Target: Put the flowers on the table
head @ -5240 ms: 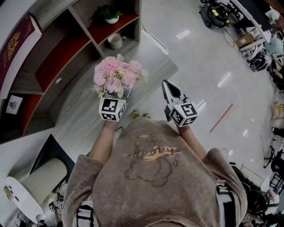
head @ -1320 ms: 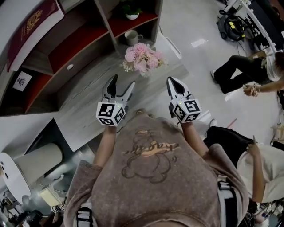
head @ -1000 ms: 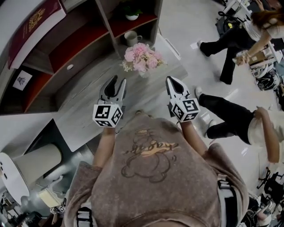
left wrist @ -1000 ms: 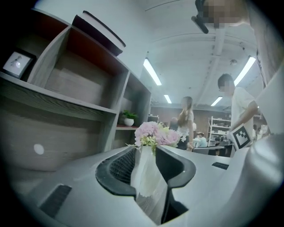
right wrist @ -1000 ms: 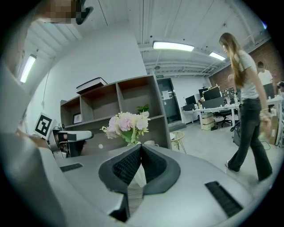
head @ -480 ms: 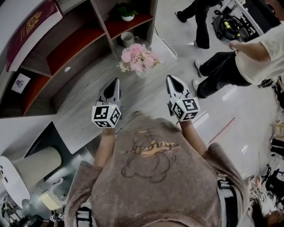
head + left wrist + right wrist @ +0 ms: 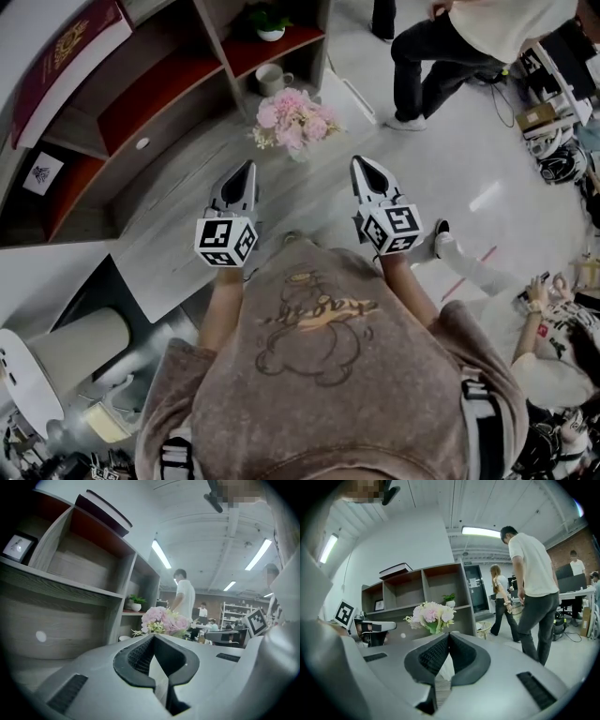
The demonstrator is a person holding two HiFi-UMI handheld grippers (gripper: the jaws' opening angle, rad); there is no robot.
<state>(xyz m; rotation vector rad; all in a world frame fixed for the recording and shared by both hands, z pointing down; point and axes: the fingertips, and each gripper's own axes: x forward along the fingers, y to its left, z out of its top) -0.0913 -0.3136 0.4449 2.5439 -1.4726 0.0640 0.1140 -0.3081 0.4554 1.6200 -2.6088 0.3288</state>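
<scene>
A bunch of pink flowers (image 7: 289,120) stands upright on the grey wood table (image 7: 178,234), near its far end beside the shelf unit. Both grippers hang over the table's near part, well short of the flowers. My left gripper (image 7: 247,169) is shut with nothing in it, and so is my right gripper (image 7: 357,165). The flowers (image 7: 165,621) show straight ahead past the tips in the left gripper view. In the right gripper view the flowers (image 7: 431,614) stand ahead and slightly left.
A shelf unit (image 7: 159,84) with red backs borders the table at the left, holding a mug (image 7: 272,80), a small potted plant (image 7: 266,19) and a framed picture (image 7: 41,173). People (image 7: 450,47) walk on the floor at the right. A white cylinder (image 7: 66,361) stands lower left.
The left gripper's jaws have closed from open, with nothing in them. Five seconds ago it held the flowers; now they stand on the table. People have moved across the floor at right.
</scene>
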